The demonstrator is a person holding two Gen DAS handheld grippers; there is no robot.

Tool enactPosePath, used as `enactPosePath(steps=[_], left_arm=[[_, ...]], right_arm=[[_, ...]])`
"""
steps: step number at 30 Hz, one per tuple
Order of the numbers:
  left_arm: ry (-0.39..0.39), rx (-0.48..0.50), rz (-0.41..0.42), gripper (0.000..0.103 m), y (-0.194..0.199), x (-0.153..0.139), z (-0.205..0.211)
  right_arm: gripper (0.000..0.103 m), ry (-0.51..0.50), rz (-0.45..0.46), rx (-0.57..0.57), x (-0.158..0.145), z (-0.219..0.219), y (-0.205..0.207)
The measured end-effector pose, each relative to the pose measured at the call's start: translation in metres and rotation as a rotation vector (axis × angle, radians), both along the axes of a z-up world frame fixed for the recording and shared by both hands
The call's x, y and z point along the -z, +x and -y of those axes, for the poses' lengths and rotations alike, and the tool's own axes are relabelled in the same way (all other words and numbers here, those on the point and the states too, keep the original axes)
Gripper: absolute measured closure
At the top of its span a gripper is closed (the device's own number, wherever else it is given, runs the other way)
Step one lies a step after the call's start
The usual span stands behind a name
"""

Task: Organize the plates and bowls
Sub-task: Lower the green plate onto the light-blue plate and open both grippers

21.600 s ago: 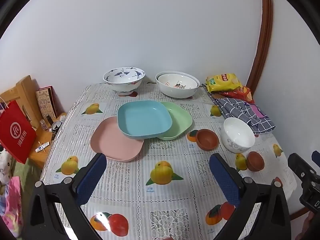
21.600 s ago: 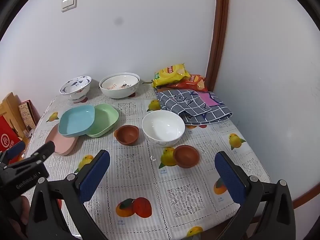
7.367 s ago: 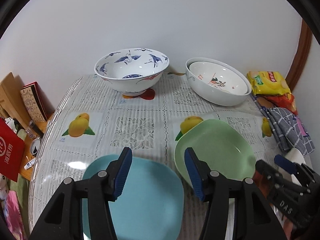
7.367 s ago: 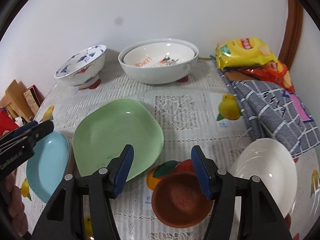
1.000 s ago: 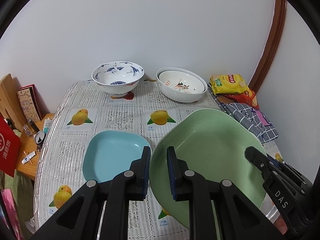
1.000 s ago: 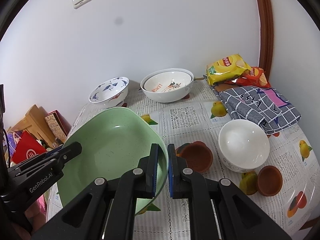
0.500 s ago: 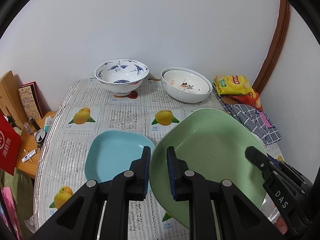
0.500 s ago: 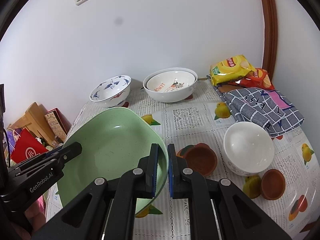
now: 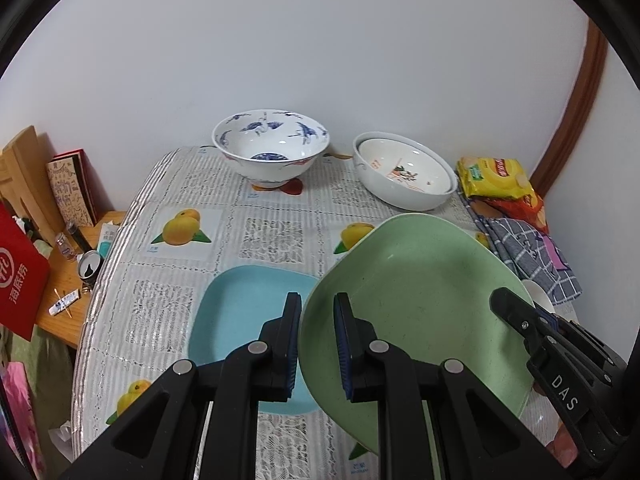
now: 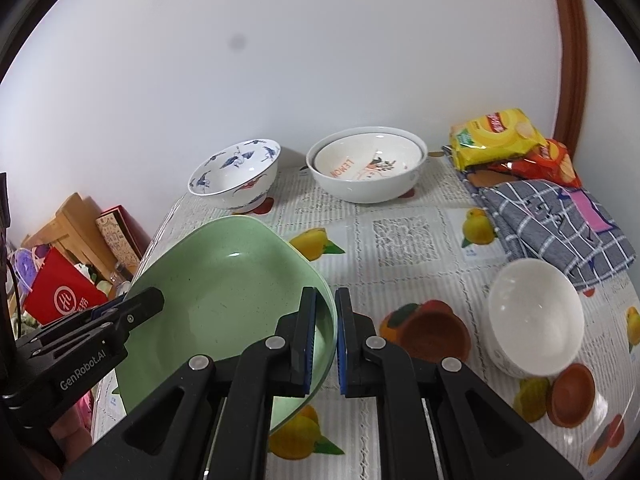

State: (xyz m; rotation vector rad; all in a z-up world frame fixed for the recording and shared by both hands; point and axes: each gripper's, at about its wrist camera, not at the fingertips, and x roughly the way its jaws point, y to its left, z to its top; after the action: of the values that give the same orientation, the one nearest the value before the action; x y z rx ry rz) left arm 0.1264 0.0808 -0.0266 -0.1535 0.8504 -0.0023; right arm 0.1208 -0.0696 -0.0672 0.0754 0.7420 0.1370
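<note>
Green plate (image 9: pixel 420 300) at lower centre, lifted above the desk (image 9: pixel 272 240). Pinched at opposite rims by left hand-held gripper (image 9: pixel 318 344) and right hand-held gripper (image 10: pixel 325 340). Blue plate (image 9: pixel 240 312) beneath, lower left.

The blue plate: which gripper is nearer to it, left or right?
Left. The left gripper grips the green plate rim just above the blue plate; the right gripper grips the opposite rim, farther away.
</note>
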Motion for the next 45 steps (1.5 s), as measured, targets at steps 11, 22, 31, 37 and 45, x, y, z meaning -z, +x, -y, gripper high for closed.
enactPosePath(steps=[11, 22, 31, 37, 45], left_arm=[[-0.002, -0.099, -0.048, 0.087, 0.011, 0.021, -0.042], [-0.010, -0.178, -0.129, 0.087, 0.016, 0.059, -0.079], [-0.020, -0.178, -0.169, 0.087, 0.021, 0.076, -0.088], [-0.028, -0.178, -0.182, 0.087, 0.023, 0.083, -0.088], [-0.030, -0.170, -0.185, 0.087, 0.026, 0.086, -0.088]], right_arm=[[0.093, -0.002, -0.038, -0.094, 0.017, -0.038, 0.032], [0.093, -0.007, -0.128, -0.179, 0.061, -0.077, 0.058], [0.092, -0.017, -0.160, -0.202, 0.078, -0.090, 0.071], [0.090, -0.023, -0.166, -0.209, 0.084, -0.092, 0.079], [0.090, -0.023, -0.165, -0.215, 0.089, -0.091, 0.085]])
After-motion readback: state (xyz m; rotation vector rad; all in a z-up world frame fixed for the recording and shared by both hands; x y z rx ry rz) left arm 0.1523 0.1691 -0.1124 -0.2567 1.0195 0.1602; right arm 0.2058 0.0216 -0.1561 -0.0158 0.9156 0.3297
